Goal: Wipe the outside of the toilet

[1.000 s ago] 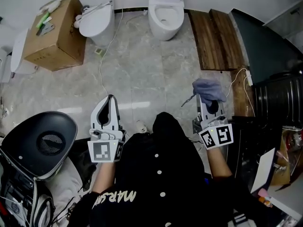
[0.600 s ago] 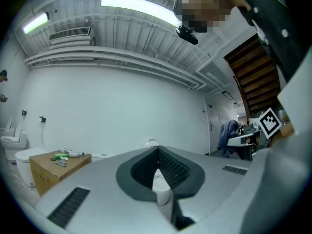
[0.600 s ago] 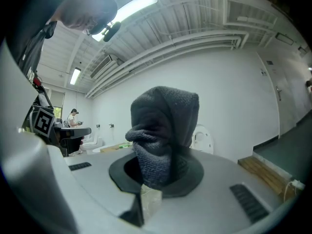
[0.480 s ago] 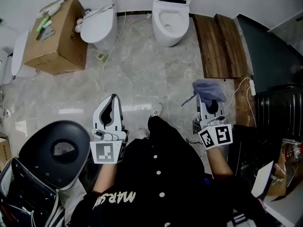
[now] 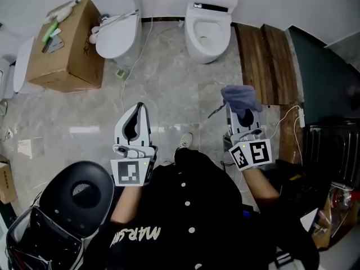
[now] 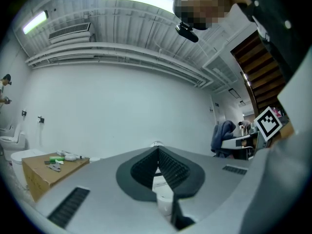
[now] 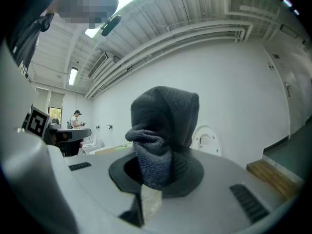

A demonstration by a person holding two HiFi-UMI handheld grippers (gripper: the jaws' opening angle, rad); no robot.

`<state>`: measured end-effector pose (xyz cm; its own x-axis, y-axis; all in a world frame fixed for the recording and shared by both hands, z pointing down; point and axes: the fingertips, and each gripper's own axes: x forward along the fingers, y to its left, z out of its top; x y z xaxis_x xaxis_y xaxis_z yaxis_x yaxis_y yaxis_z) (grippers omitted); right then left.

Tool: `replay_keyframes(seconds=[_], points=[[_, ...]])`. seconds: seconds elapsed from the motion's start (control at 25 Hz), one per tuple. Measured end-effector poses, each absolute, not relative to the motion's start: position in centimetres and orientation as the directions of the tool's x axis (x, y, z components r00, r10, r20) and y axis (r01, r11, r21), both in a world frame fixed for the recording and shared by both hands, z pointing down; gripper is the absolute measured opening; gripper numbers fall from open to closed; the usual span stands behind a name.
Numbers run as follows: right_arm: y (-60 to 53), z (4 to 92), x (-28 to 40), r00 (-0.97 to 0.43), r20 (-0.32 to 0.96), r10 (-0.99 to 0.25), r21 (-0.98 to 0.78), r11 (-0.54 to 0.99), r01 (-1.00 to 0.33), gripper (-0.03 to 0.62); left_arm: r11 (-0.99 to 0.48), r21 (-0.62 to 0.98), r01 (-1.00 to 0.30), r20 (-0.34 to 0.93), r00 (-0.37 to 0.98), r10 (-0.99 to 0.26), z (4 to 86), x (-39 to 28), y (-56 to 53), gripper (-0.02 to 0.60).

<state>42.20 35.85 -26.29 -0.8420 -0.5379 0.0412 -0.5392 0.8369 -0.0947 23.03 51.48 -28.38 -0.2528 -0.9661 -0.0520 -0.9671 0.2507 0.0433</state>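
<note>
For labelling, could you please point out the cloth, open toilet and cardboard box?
cloth (image 5: 241, 97), head view, bunched middle
open toilet (image 5: 209, 53), head view, bowl rim
cardboard box (image 5: 68, 52), head view, broad face

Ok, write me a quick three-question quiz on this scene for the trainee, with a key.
1. Which claw grips the cloth?
2. True or false: the left claw is wide open.
3. Which has its lid raised?
A) the one beside the cardboard box
B) the toilet beside the wooden boards

Key
1. The right claw.
2. False: it is shut and empty.
3. B.
</note>
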Motion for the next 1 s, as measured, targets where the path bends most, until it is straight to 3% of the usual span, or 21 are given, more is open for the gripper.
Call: replay_keyframes(seconds=[0.28,1.0], points=[[31.8,-27.2,36.3,-0.875,0.012,-0.484,-0.093,0.871,-0.483,0.041,0.265,0.023,-0.964,-0.074,-0.266,-0.961,-29.0,20.2,47.4,0.011],[26.5,-25.3,20.7,-0.809,-0.001,-0.587,-0.151,0.8,-0.581,0.041,0.242,0.102,-0.965,-0.082,-0.251,-0.965,-28.4,3.6,41.4,0.011]])
